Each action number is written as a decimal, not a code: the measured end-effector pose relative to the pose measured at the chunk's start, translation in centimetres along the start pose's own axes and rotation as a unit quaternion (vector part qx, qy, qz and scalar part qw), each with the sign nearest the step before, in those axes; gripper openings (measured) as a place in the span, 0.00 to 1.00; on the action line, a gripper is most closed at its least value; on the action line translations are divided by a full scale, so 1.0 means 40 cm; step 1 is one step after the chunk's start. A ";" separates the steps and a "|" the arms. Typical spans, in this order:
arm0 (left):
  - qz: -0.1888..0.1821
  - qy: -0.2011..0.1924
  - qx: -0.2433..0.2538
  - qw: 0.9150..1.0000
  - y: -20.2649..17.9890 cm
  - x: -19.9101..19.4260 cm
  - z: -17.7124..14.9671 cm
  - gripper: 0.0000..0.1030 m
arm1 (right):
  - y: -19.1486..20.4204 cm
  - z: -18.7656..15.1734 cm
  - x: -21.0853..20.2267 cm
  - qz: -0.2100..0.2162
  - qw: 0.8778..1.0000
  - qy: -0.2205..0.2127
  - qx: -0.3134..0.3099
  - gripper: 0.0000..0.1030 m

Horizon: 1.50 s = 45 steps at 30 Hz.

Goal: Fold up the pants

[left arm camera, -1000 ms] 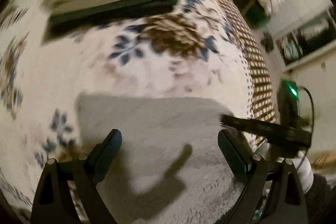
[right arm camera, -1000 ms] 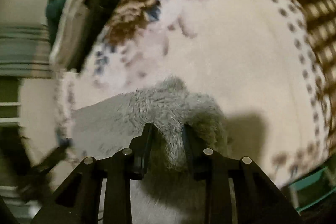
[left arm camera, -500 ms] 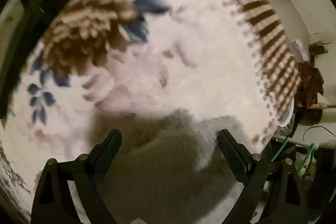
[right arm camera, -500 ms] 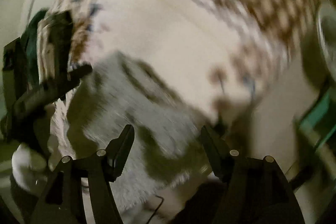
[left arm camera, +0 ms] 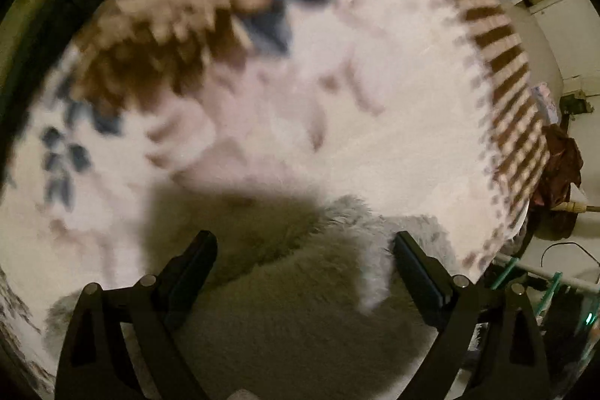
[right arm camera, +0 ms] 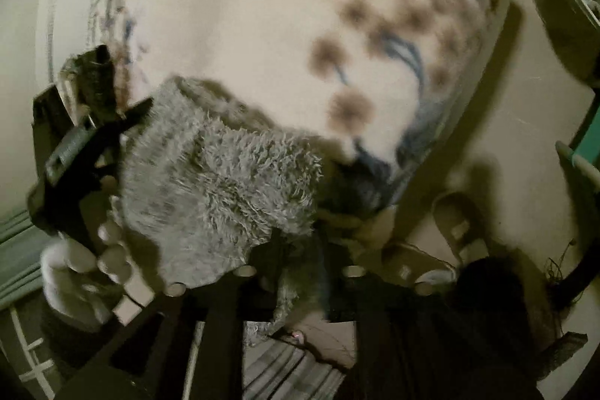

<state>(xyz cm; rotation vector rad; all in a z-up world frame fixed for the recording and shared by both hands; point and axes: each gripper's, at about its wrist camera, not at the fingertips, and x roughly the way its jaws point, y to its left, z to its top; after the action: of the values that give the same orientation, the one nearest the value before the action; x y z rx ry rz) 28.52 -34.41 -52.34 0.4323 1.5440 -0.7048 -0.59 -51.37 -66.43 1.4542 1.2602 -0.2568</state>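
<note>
Since half a second ago my right gripper (right arm camera: 300,250) has pinched the fuzzy grey pants (right arm camera: 221,182) at lower centre on the floral blanket (right arm camera: 243,36), left gripper (left arm camera: 303,272) spread above them, so next fold can start.

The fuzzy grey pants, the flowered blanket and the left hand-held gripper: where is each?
Fuzzy grey pants (right arm camera: 221,190): right wrist view, middle of the shaggy fabric.
Flowered blanket (left arm camera: 375,122): left wrist view, pale bare patch.
Left hand-held gripper (left arm camera: 303,272): left wrist view, gap between its spread fingertips.
</note>
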 end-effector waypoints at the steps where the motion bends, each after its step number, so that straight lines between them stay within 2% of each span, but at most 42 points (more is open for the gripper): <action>1: -0.014 -0.024 -0.003 1.000 0.003 -0.044 -0.015 0.92 | 0.005 0.004 -0.019 0.008 1.000 -0.003 -0.007 0.76; 2: -0.028 -0.047 -0.012 0.998 0.011 -0.087 -0.034 0.92 | 0.013 0.007 -0.045 0.020 1.000 -0.010 -0.016 0.89; 3: -0.045 -0.071 -0.026 0.996 0.025 -0.129 -0.056 0.92 | 0.022 0.009 -0.061 0.035 0.999 -0.020 -0.028 0.95; 5: -0.086 -0.116 -0.076 0.987 0.076 -0.211 -0.125 0.93 | 0.036 0.016 -0.074 0.045 0.997 -0.025 -0.055 0.95; 7: -0.118 -0.142 -0.127 0.975 0.136 -0.256 -0.204 0.95 | 0.042 0.024 -0.057 0.058 0.995 -0.013 -0.076 0.95; 9: -0.129 -0.161 -0.183 0.961 0.210 -0.278 -0.290 0.97 | 0.052 0.027 -0.022 0.069 0.993 -0.001 -0.091 0.95; 10: -0.127 -0.166 -0.215 0.954 0.257 -0.276 -0.353 0.97 | 0.053 0.035 0.003 0.071 0.992 0.007 -0.106 0.95; 13: -0.116 -0.158 -0.279 0.940 0.342 -0.227 -0.470 0.97 | 0.071 0.049 0.066 0.076 0.986 0.020 -0.146 0.95; 16: -0.123 -0.138 -0.322 0.929 0.380 -0.156 -0.545 0.97 | 0.077 0.068 0.143 0.087 0.981 0.046 -0.165 0.96; 18: -0.134 -0.134 -0.334 0.923 0.386 -0.110 -0.570 0.97 | 0.087 0.073 0.176 0.094 0.979 0.054 -0.172 1.00; 20: -0.154 -0.135 -0.343 0.917 0.388 -0.080 -0.577 0.97 | 0.106 0.068 0.190 0.109 0.974 0.064 -0.187 1.00; 22: -0.183 -0.146 -0.343 0.910 0.390 -0.082 -0.578 0.97 | 0.126 0.061 0.201 0.146 0.967 0.091 -0.188 1.00; 23: -0.187 -0.149 -0.335 0.911 0.385 -0.080 -0.571 0.97 | 0.137 0.057 0.208 0.138 0.966 0.093 -0.197 1.00; 24: -0.189 -0.151 -0.327 0.913 0.379 -0.071 -0.568 0.97 | 0.151 0.056 0.225 0.102 0.967 0.091 -0.215 1.00; 26: -0.194 -0.145 -0.318 0.917 0.379 -0.043 -0.558 1.00 | 0.164 0.058 0.251 0.091 0.966 0.097 -0.222 1.00; 29: -0.225 -0.143 -0.321 0.909 0.390 0.001 -0.553 1.00 | 0.183 0.062 0.273 0.099 0.965 0.111 -0.215 1.00; 31: -0.257 -0.146 -0.329 0.897 0.399 0.022 -0.553 1.00 | 0.200 0.055 0.288 0.105 0.963 0.121 -0.216 1.00; 34: -0.277 -0.148 -0.335 0.888 0.398 0.025 -0.558 1.00 | 0.223 0.038 0.307 0.097 0.959 0.129 -0.234 1.00; 35: -0.275 -0.150 -0.337 0.888 0.394 0.020 -0.560 1.00 | 0.228 0.034 0.310 0.093 0.958 0.125 -0.239 0.98; 36: -0.273 -0.153 -0.336 0.888 0.388 0.012 -0.561 0.99 | 0.232 0.031 0.310 0.089 0.959 0.119 -0.240 0.85; 37: -0.275 -0.153 -0.332 0.889 0.380 0.003 -0.557 0.98 | 0.234 0.028 0.309 0.088 0.960 0.115 -0.240 0.62; 39: -0.266 -0.152 -0.317 0.898 0.365 -0.023 -0.554 0.91 | 0.238 0.019 0.301 0.089 0.960 0.108 -0.241 0.56; 40: -0.261 -0.155 -0.310 0.901 0.357 -0.039 -0.549 0.84 | 0.244 0.011 0.293 0.085 0.960 0.099 -0.246 0.52; 41: -0.257 -0.157 -0.308 0.903 0.353 -0.052 -0.545 0.73 | 0.248 0.001 0.283 0.082 0.960 0.094 -0.249 0.50; 43: -0.249 -0.157 -0.305 0.906 0.346 -0.077 -0.540 0.65 | 0.261 -0.011 0.264 0.087 0.962 0.083 -0.246 0.48; 45: -0.247 -0.158 -0.303 0.907 0.340 -0.099 -0.538 0.61 | 0.281 -0.026 0.247 0.089 0.962 0.075 -0.249 0.46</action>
<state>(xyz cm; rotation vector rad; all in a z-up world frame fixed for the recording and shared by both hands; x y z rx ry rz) 21.68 -9.61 -51.09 -0.5374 1.4724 -0.5925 11.72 -42.82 -66.88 1.1510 1.1957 0.2824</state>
